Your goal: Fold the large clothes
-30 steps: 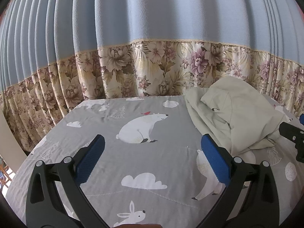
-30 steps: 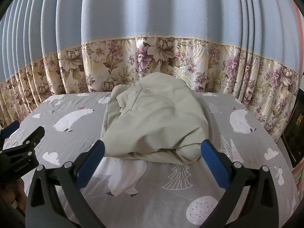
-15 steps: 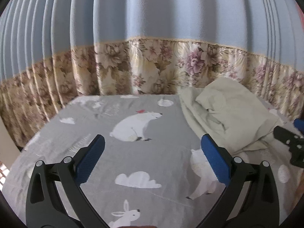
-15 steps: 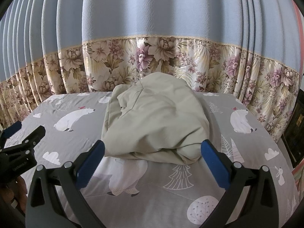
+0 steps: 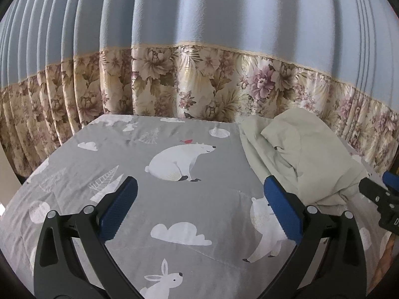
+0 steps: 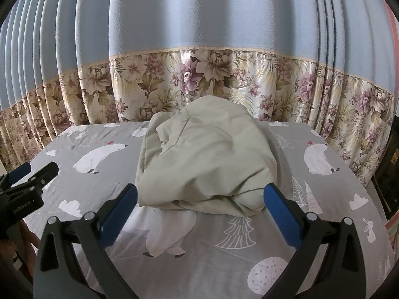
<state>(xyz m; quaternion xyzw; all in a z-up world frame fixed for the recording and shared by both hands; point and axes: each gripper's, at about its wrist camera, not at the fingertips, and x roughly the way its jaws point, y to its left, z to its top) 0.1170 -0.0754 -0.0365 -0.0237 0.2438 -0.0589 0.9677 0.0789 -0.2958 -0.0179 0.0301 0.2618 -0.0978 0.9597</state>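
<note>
A pale green garment lies crumpled in a heap on the grey animal-print sheet. My right gripper is open and empty, just in front of the heap's near edge. The garment also shows at the right of the left wrist view. My left gripper is open and empty above bare sheet, to the left of the garment. The left gripper's tip shows at the left edge of the right wrist view, and the right gripper's tip at the right edge of the left wrist view.
A blue curtain with a floral lower band hangs close behind the bed's far edge. A dark piece of furniture stands past the bed's right side. The bed's left edge drops off near the curtain.
The left wrist view has swung left and tilted down a little, so the garment now sits farther right in it. The right gripper and the garment have hardly moved.
</note>
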